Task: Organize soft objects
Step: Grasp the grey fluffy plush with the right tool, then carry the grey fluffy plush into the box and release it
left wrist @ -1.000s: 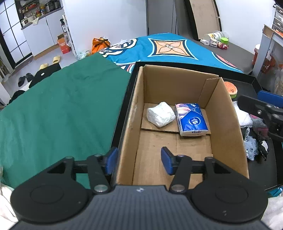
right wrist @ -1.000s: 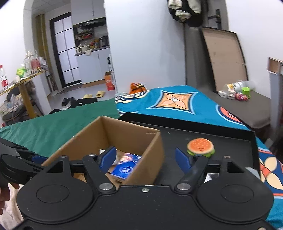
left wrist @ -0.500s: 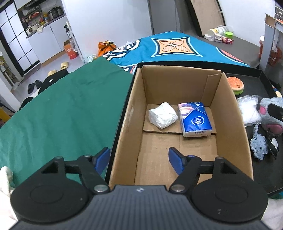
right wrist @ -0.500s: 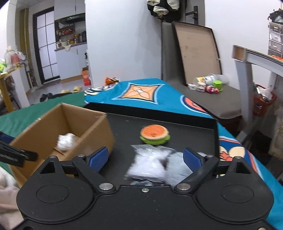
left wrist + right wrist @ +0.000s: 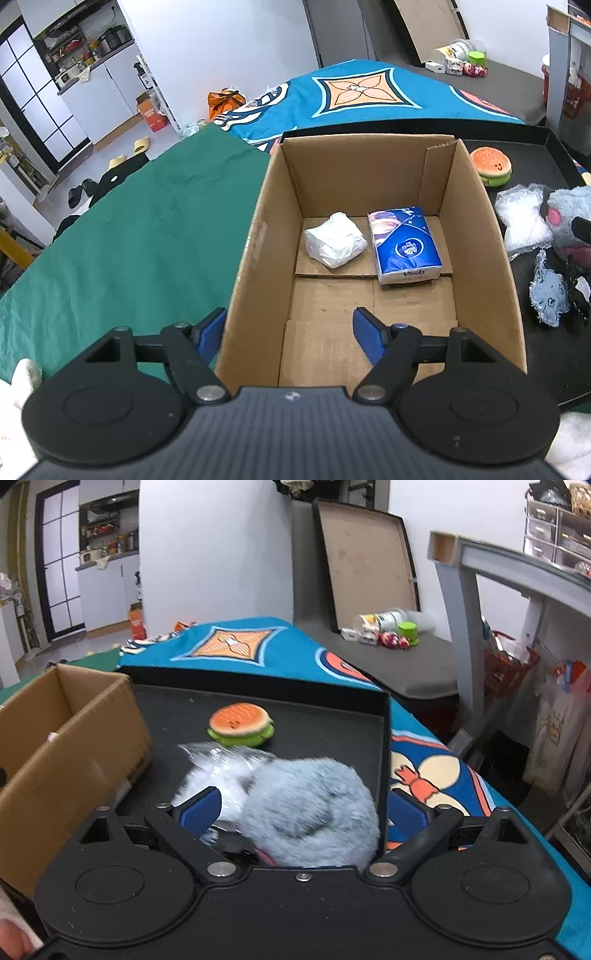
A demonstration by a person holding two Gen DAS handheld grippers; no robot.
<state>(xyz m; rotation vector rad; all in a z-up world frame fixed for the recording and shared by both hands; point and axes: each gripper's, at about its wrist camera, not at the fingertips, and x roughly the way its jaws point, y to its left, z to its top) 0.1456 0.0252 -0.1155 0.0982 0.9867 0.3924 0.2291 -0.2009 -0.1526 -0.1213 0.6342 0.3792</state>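
Observation:
A cardboard box [image 5: 476,206] stands in a black tray [image 5: 332,723]; it holds a white wad [image 5: 334,240] and a blue tissue pack [image 5: 404,245]. My left gripper [image 5: 290,332] is open and empty, straddling the box's near left wall. My right gripper [image 5: 304,810] is open, and a grey fluffy plush [image 5: 314,812] lies between its fingers, apart from the pads. A clear bag of white stuffing [image 5: 221,771] lies just beyond the plush, and a burger plush [image 5: 240,723] sits farther back. In the left wrist view the burger [image 5: 491,166], the bag [image 5: 522,221] and the grey plush [image 5: 569,218] lie right of the box.
A blue patterned cloth item [image 5: 548,295] and a dark item lie in the tray near the box's right wall. A green cloth [image 5: 129,229] covers the surface to the left. A teal patterned cover [image 5: 236,646] lies behind the tray. A grey table leg [image 5: 458,635] stands at right.
My right gripper has swung right and dropped from above the box to the grey plush, which now sits between its fingers. My left gripper has drawn back slightly and opened a little wider.

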